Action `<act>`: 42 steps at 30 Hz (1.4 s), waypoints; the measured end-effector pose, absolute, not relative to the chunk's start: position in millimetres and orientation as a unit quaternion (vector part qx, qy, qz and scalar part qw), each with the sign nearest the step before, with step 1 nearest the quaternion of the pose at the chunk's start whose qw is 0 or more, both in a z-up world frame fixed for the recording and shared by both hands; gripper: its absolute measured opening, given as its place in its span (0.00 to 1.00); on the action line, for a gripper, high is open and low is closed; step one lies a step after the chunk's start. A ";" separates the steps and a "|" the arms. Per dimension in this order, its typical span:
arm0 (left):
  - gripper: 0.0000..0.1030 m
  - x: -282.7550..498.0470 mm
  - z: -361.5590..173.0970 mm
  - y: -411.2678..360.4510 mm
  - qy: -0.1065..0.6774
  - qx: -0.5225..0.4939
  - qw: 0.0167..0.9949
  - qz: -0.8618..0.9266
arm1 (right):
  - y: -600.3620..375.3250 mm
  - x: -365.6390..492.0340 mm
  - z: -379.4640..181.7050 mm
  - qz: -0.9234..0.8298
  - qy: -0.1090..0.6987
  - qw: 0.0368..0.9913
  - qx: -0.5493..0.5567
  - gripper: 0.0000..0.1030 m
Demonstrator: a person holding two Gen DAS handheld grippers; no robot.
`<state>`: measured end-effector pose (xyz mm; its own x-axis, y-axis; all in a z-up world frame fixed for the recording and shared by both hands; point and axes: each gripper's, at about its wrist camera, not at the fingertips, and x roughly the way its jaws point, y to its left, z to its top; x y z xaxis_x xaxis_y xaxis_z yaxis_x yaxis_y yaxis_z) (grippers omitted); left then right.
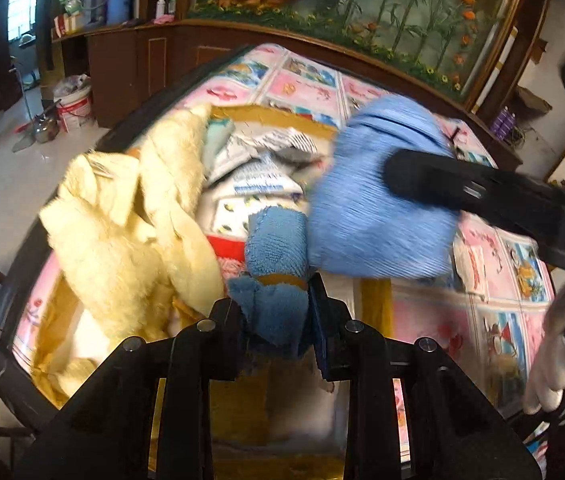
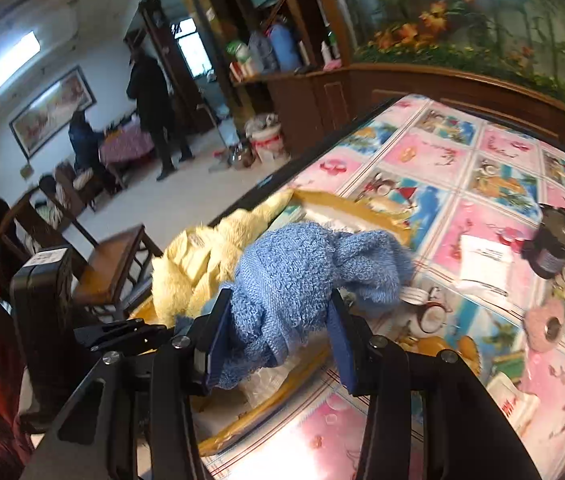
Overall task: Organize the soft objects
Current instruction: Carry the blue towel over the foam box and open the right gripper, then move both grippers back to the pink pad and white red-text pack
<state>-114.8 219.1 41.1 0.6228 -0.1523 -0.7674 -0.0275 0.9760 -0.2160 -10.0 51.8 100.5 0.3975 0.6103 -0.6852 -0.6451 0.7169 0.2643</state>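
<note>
Left hand-held gripper (image 1: 278,312) pinches dark blue cloth (image 1: 276,252); right hand-held gripper (image 2: 278,336) pinches light blue towel (image 2: 302,276). Both cloths hang over gold-rimmed box (image 1: 278,114) on bench (image 2: 462,152), beside yellow fluffy towel (image 1: 130,216).

Advice: keep both grips firm, lower cloths inside box rim, avoid snagging yellow towel.

Left view alone shows packets (image 1: 258,176) in box. Right view alone shows dark jar (image 2: 552,246), pink spool (image 2: 544,326).

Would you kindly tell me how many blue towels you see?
2: a darker blue towel in the left tongs, a lighter blue towel in the right tongs. Others may be hidden.
</note>
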 end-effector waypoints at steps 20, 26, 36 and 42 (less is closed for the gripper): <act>0.50 -155.9 68.1 228.6 0.384 -0.155 0.908 -0.059 | 105.1 4.6 50.9 0.363 0.454 0.800 -0.151 0.54; 0.57 -161.5 79.8 224.8 0.358 -0.131 0.924 -0.020 | 80.7 -3.8 69.1 0.369 0.433 0.818 -0.088 0.55; 0.62 -161.6 84.1 211.0 0.344 -0.075 0.934 0.065 | 36.1 -46.2 95.4 0.358 0.375 0.854 -0.041 0.58; 0.62 -159.9 82.5 194.6 0.356 -0.041 0.929 0.087 | 9.0 -56.6 92.2 0.341 0.366 0.866 -0.004 0.61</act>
